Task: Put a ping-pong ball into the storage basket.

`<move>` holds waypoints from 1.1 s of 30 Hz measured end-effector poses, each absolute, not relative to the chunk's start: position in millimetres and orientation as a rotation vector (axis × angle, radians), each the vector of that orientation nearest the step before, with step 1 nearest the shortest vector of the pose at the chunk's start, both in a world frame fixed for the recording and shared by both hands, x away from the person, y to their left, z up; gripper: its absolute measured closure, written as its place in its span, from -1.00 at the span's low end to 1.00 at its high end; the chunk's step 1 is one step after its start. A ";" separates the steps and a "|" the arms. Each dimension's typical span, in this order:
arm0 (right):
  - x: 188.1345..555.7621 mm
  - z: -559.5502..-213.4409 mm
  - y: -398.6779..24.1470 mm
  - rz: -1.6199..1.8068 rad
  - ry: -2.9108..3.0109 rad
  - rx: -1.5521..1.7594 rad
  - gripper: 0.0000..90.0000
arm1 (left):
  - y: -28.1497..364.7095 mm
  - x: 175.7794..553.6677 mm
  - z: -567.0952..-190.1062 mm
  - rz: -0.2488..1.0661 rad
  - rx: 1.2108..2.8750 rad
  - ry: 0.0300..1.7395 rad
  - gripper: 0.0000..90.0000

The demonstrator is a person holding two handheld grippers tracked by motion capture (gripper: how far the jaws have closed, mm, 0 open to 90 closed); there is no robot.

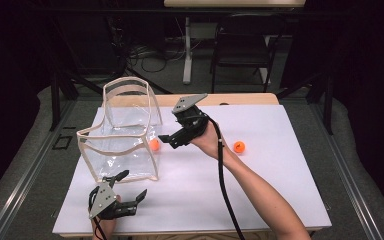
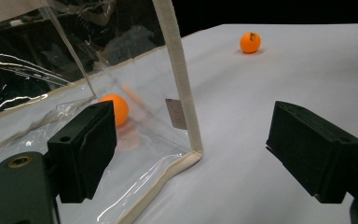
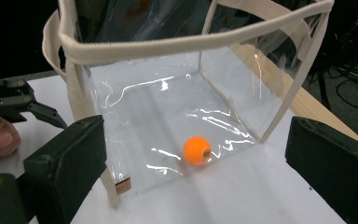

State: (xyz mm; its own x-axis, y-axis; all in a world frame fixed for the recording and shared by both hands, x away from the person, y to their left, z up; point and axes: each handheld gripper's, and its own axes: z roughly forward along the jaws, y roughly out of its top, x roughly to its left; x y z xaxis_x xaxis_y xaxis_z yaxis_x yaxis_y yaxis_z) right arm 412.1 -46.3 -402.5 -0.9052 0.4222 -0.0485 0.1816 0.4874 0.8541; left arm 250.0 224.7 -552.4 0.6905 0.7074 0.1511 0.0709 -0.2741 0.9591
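We find nothing legible anywhere: the small tag [image 3: 123, 185] on the clear bag [image 3: 177, 112] is too blurred for us to read, and the far ball [image 2: 250, 42] bears a dark smudge (maybe print, we can't tell).

The high view looks forward and down from above the table's [image 1: 260, 190] near edge. The left gripper view sits low, close to the bag's [image 2: 186, 98] corner. The right gripper view faces the bag's open top, close. All 3 share the bag.
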 end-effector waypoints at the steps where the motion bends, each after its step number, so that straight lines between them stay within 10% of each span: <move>1: 411.7 -404.2 -47.7 1.377 2.483 0.520 -0.89 | 224.7 250.0 -552.4 0.697 1.764 0.622 -0.66; 33: 397.0 -444.8 -91.9 1.317 2.507 0.603 -0.95 | 224.3 250.4 -552.5 0.699 1.764 0.623 -0.66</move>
